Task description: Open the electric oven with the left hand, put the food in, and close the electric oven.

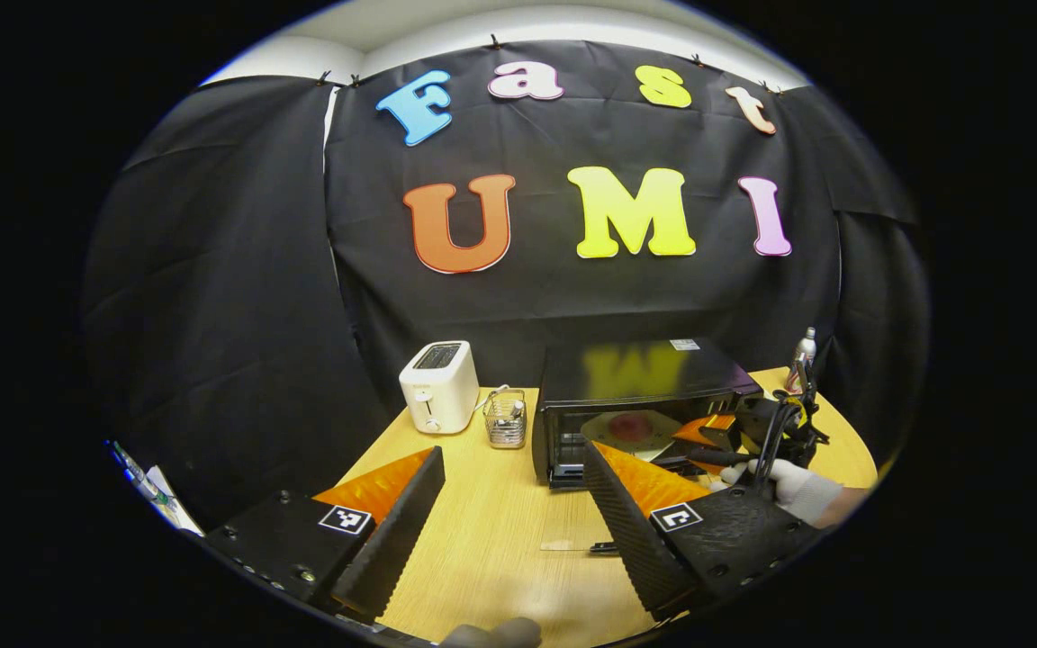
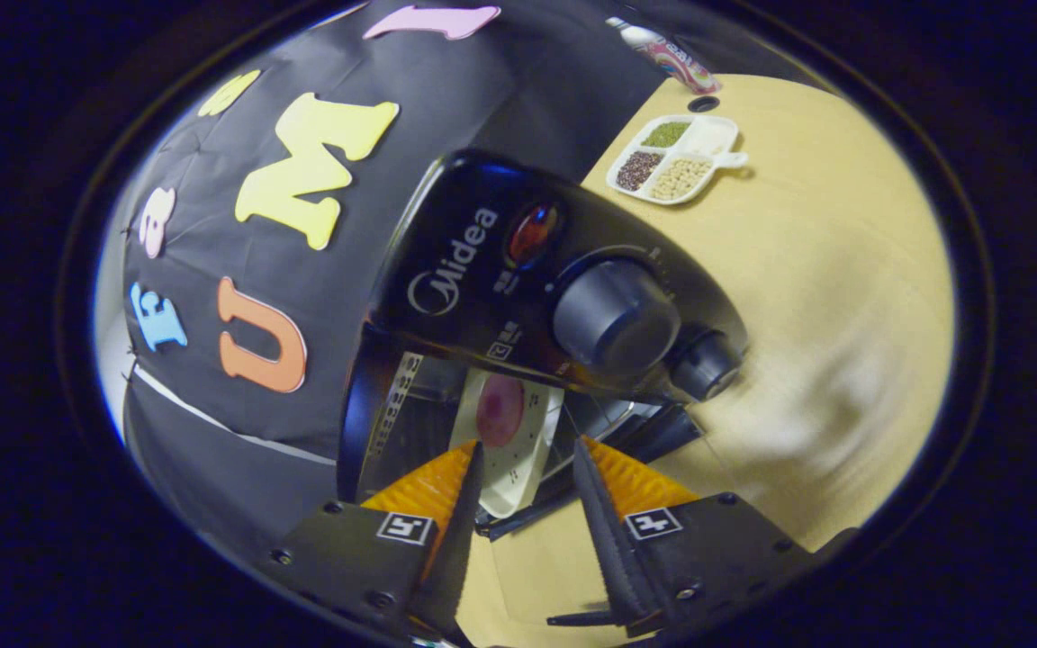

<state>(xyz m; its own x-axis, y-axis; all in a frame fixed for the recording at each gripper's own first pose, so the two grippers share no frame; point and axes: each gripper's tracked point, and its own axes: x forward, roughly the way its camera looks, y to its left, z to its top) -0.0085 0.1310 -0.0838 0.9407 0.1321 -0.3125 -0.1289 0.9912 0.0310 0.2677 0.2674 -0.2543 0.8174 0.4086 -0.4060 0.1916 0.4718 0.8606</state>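
The left gripper (image 1: 511, 490) has two long wedge-shaped fingers (image 1: 392, 531) with ribbed inner faces, each on a flat black block studded with small screws. Each block carries a small square black-and-white marker tag (image 1: 345, 519). The right gripper (image 2: 523, 504) is built the same way in its own view: ribbed fingers, screw-fastened black mounts and a square marker tag (image 2: 405, 527) on each side. In the left gripper view, a white knitted glove (image 1: 793, 486) covers the person's hand at the right gripper's black body, where thin black cables (image 1: 784, 423) loop.

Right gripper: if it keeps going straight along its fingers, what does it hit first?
Probably the plate with the food inside the open oven. The right gripper is open and points into the cavity; depth is unclear.
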